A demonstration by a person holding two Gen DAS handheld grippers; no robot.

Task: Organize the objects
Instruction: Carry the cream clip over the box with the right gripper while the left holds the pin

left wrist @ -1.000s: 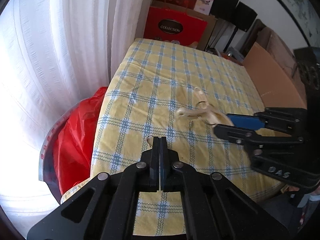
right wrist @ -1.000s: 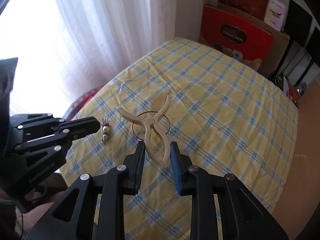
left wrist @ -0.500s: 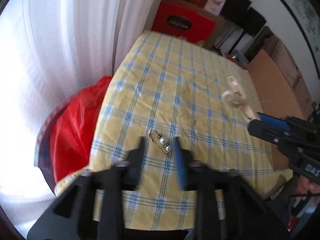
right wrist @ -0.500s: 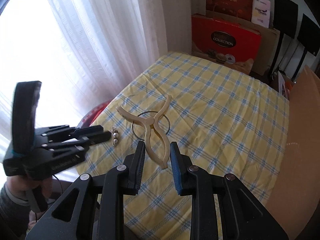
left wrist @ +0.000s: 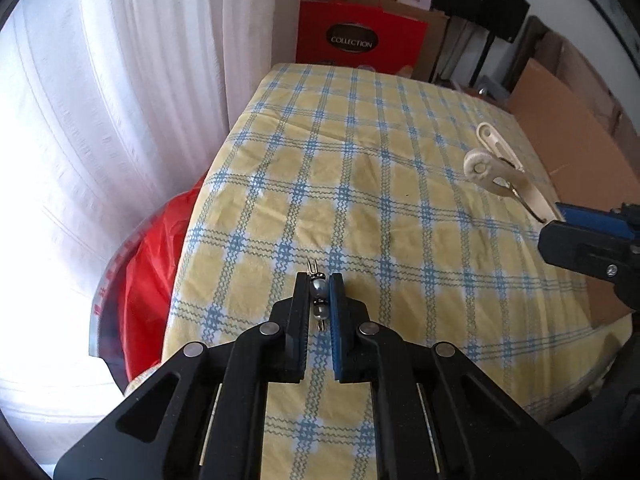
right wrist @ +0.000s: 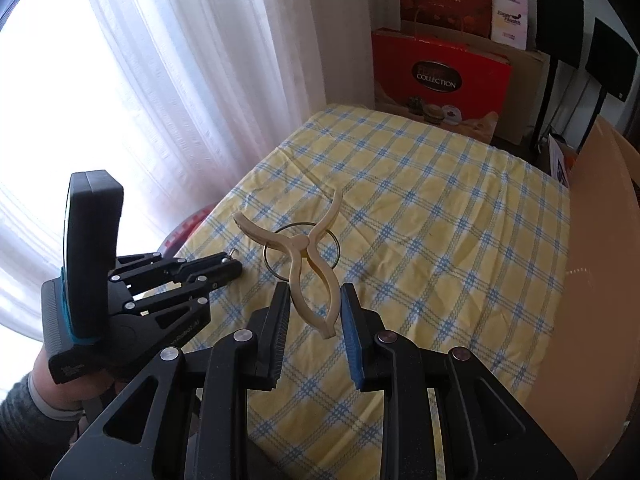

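Observation:
A small pearl pin (left wrist: 319,293) sits between the pads of my left gripper (left wrist: 319,280), whose jaws are closing tight on it near the front left edge of the yellow-and-blue checked cloth (left wrist: 360,152). The pin's wire ends stick out above and below the pads. In the right wrist view the left gripper (right wrist: 233,267) is at the left, a person's hand under it. My right gripper (right wrist: 315,300) is shut on the two handles of a cream plastic clip (right wrist: 298,242) with a metal ring (right wrist: 335,258) through it. The clip (left wrist: 498,168) hangs above the cloth at the right.
A red plastic bag (left wrist: 148,264) fills a round basin beside the table's left edge, under the white curtain (left wrist: 120,100). A red gift bag (left wrist: 352,40) and boxes stand behind the table. Brown cardboard (left wrist: 568,128) leans along the right side.
My left gripper opened, dropped around the pearl pin and closed on it. My right gripper rose slightly, the cream clip still in it.

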